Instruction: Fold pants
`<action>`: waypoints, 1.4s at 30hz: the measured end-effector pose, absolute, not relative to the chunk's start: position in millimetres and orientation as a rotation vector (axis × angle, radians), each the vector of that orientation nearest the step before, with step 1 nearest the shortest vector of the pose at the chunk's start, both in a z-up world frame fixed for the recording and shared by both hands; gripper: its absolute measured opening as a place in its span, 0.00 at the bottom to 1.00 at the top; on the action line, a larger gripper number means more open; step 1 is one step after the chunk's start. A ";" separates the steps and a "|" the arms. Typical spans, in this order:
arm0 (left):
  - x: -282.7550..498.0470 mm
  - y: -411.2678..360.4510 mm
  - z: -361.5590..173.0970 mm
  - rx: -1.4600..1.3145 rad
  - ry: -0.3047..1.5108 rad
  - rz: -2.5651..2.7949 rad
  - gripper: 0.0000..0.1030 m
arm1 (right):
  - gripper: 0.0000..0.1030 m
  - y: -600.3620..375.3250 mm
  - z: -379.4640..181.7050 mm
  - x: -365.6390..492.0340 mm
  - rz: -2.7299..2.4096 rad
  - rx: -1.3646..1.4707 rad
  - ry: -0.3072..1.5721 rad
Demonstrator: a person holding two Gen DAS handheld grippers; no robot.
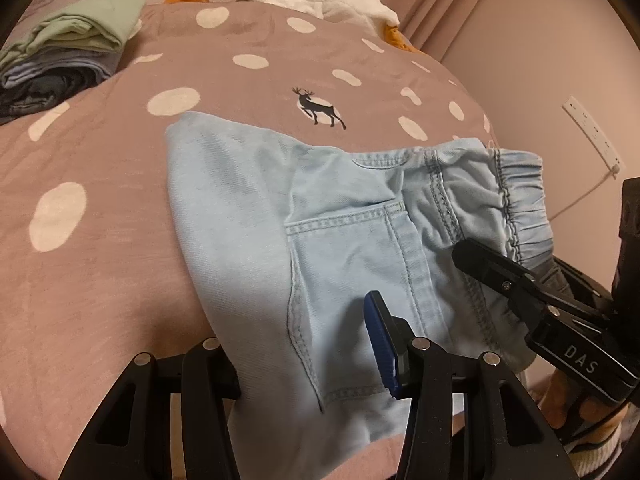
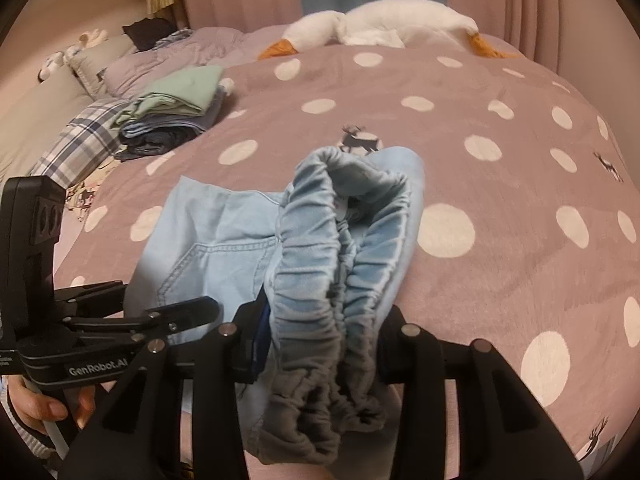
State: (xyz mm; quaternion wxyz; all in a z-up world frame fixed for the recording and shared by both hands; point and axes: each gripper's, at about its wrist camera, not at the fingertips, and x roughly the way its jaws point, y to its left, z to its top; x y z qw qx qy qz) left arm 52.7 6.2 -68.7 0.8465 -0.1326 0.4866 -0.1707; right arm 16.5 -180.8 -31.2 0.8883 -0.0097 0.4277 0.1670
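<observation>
Light blue denim pants (image 1: 332, 240) lie partly folded on a pink bedspread with white dots (image 1: 100, 160), back pocket up. My left gripper (image 1: 296, 340) holds a wide bunch of their near edge; its blue-padded right finger (image 1: 380, 340) presses the cloth and the left finger is hidden behind it. In the right wrist view the elastic waistband (image 2: 312, 280) is bunched and lifted, with my right gripper (image 2: 320, 332) shut on it. The right gripper (image 1: 492, 268) also shows on the waistband in the left wrist view. The left gripper (image 2: 192, 312) shows at the lower left of the right wrist view.
A stack of folded clothes (image 2: 176, 112) sits at the back left of the bed. A white plush goose (image 2: 380, 24) lies along the far edge by the curtains. Pillows (image 2: 80, 136) lie at the left. A wall socket with a cable (image 1: 592, 136) is at the right.
</observation>
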 end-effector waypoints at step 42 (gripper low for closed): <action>102.9 99.4 -20.6 -0.323 0.834 -0.319 0.47 | 0.38 -60.4 14.2 60.5 0.408 -0.141 0.744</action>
